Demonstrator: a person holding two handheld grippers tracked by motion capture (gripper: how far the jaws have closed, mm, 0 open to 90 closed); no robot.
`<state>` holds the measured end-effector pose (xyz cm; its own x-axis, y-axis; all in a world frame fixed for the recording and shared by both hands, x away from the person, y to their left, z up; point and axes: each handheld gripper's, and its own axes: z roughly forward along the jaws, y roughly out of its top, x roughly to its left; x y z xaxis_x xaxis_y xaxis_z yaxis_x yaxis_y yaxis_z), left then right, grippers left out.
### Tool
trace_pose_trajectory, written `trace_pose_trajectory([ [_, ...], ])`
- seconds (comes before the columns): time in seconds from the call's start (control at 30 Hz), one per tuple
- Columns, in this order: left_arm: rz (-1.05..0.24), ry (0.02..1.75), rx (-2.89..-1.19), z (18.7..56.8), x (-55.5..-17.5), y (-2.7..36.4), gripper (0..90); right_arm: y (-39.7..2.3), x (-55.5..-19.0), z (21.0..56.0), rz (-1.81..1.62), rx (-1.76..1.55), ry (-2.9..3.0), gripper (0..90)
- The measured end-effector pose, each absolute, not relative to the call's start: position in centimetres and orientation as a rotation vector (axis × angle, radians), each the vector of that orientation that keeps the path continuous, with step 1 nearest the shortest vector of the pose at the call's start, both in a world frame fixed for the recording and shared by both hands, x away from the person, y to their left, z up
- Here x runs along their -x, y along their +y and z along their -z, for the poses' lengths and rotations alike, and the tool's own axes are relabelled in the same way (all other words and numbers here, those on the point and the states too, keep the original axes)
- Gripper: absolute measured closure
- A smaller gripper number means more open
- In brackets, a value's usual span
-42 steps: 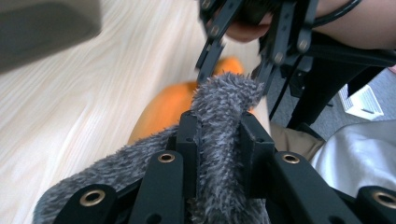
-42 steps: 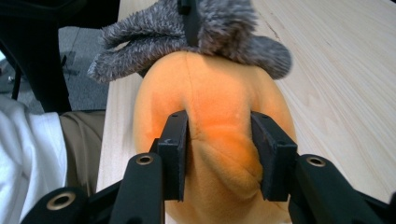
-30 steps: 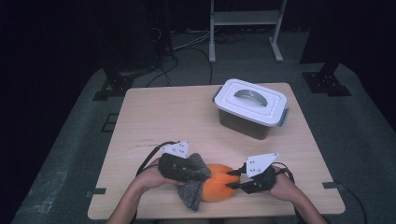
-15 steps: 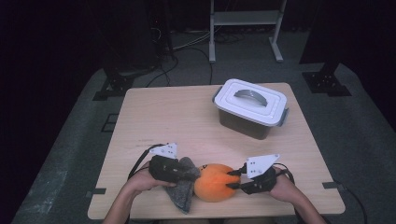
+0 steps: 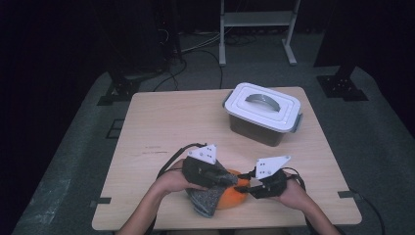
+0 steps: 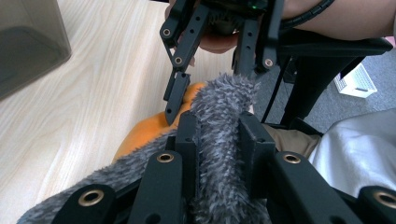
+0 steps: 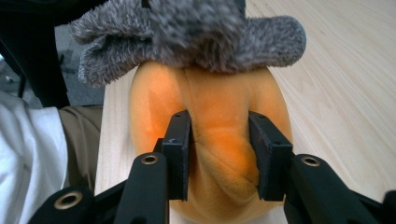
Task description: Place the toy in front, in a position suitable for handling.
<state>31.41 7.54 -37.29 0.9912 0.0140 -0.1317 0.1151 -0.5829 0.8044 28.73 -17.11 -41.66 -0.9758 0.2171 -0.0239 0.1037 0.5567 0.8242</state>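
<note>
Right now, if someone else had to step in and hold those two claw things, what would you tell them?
Left gripper: shut on the grey fuzzy cloth, a fold pinched between its jaws.
Right gripper: shut on the orange plush toy, pinching a ridge of it.
Both things sit at the near edge of the table, the cloth draped over the toy's left side. The lidded bin stands closed at the far right.
Done: both grips taken.
Left: probably working the cloth over or off the toy; which one, I cannot tell.

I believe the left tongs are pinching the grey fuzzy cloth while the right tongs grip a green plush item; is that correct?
Not quite: the plush item in the right tongs is orange, not green, as the right gripper view shows. The left tongs do pinch the grey fuzzy cloth.
</note>
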Motion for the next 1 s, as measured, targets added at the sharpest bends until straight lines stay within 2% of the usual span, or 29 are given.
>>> trace_pose_trajectory([
  [0.33, 0.12, 0.228, -2.143, 38.7, -32.8, 11.4, 72.2, -19.6, -30.6, 42.8, -1.489, -0.422, 2.662, 62.6],
  [0.53, 0.118, 0.247, -2.137, 39.3, -32.6, 11.4, 72.3, -18.3, -30.1, 41.3, -1.413, -0.374, 2.657, 45.2],
  [0.67, 0.129, 0.231, -2.128, 39.2, -32.6, 10.7, 72.3, -17.2, -29.5, 39.6, -1.442, -0.336, 2.641, 43.4],
  [0.8, 0.126, 0.223, -2.119, 39.0, -32.6, 9.8, 72.2, -15.3, -28.8, 39.1, -1.318, -0.265, 2.656, 39.6],
  [0.87, 0.121, 0.213, -2.136, 39.0, -32.6, 9.5, 72.0, -14.7, -28.9, 39.6, -1.264, -0.258, 2.669, 41.9],
  [1.0, 0.13, 0.225, -2.127, 39.1, -32.6, 10.1, 72.0, -15.4, -29.1, 40.4, -1.312, -0.277, 2.691, 56.9],
])
